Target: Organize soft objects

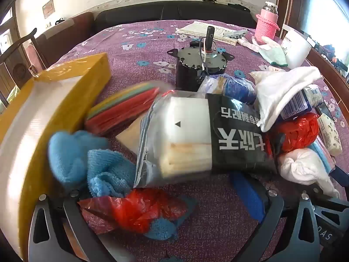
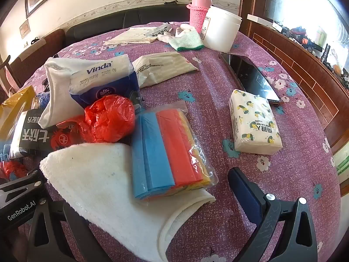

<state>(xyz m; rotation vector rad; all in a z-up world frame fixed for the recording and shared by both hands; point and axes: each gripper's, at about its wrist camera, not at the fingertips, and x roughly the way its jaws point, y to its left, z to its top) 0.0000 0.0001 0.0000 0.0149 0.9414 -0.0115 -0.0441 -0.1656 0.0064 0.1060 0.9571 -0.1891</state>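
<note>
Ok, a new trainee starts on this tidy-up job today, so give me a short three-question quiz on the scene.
1. True or false: the right gripper is shut on the white towel.
2. What lies on that towel? A) the pack of coloured cloths B) the phone C) the pink bottle
3. What colour is the crumpled plastic bag between the left gripper's fingers?

Key: 1 false, both grippers are open. 2 A. 3 red.

In the right wrist view, the sponge pack (image 2: 172, 152) lies on the towel (image 2: 104, 185), with the crumpled bag (image 2: 109, 118) behind it and the tissue packet (image 2: 255, 122) to its right.
</note>
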